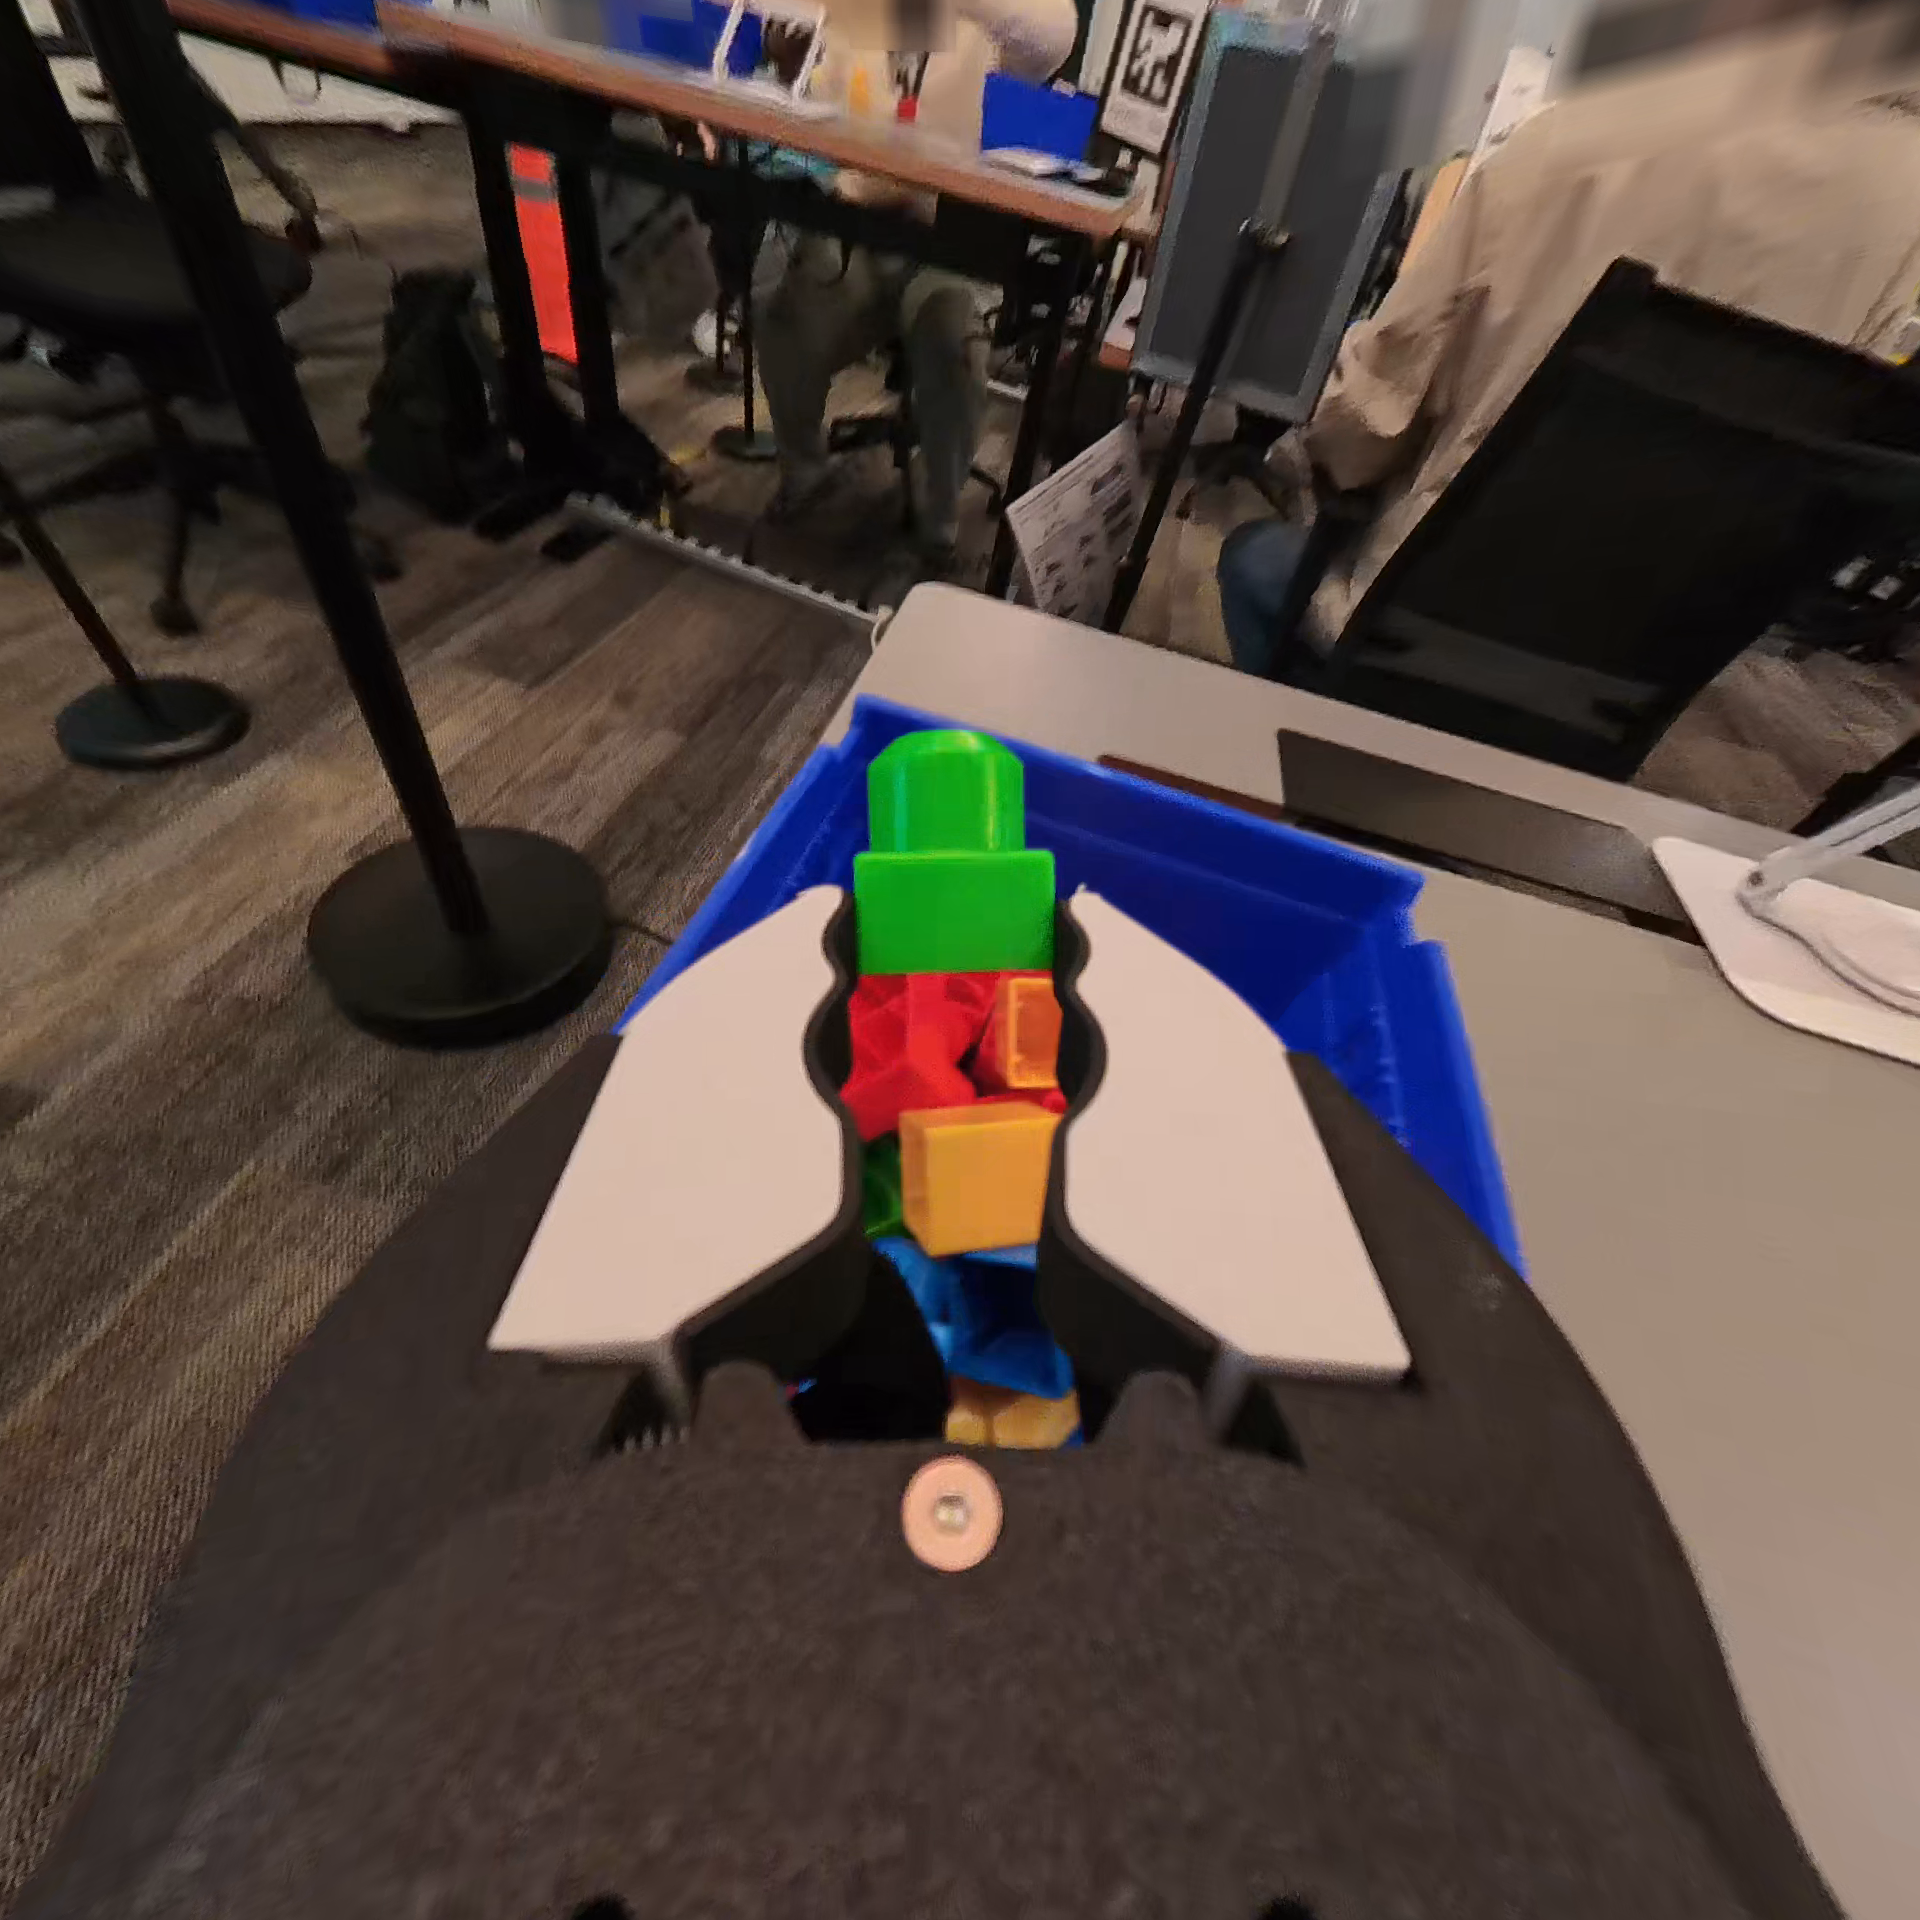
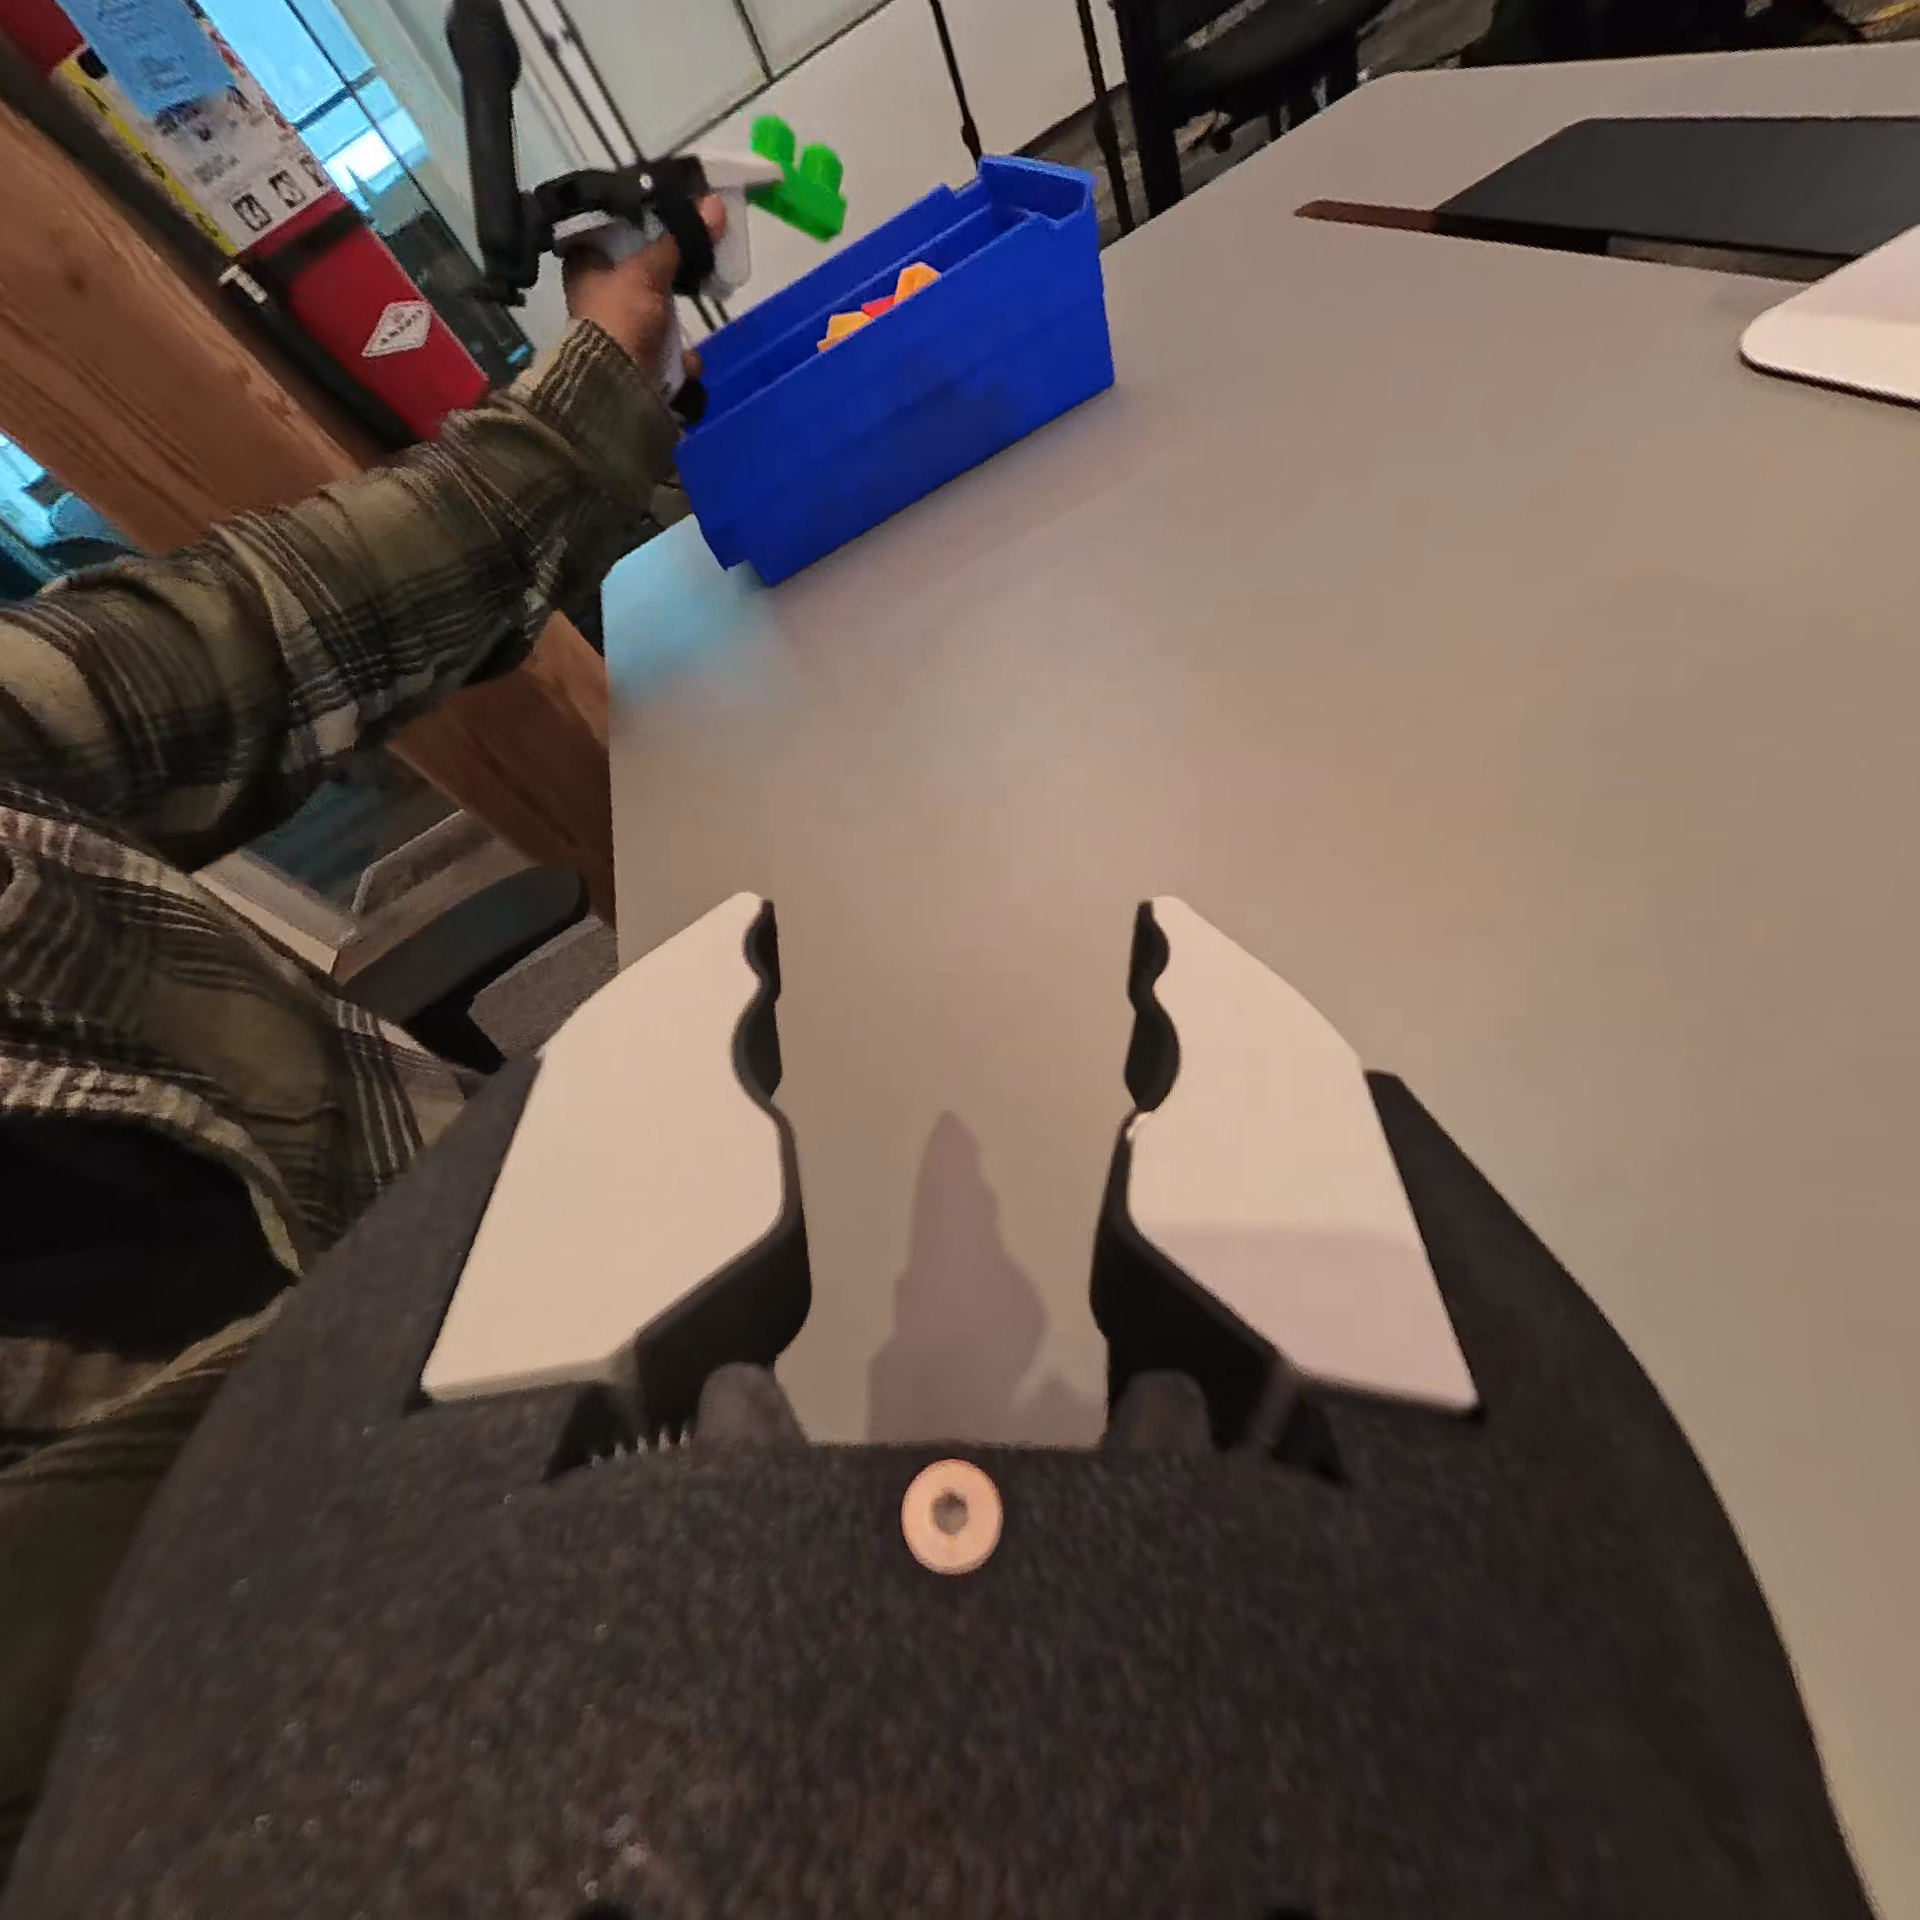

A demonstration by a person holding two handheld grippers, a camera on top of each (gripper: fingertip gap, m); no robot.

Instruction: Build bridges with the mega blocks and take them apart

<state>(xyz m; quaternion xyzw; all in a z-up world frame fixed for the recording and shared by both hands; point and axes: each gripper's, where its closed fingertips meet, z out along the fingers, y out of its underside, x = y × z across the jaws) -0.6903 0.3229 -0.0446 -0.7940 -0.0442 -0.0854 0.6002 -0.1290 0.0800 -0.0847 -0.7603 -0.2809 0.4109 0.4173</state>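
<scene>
My left gripper is shut on a green mega block and holds it in the air above the blue bin. Below it in the bin lie red, orange and blue blocks. In the right wrist view the left gripper shows far off, holding the green block above the blue bin. My right gripper is open and empty, low over the bare grey table.
The bin stands near the table's far left corner. A black mat and a white pad lie at the far right. The person's plaid sleeve reaches in from the left. Black stand bases and chairs stand on the floor beyond.
</scene>
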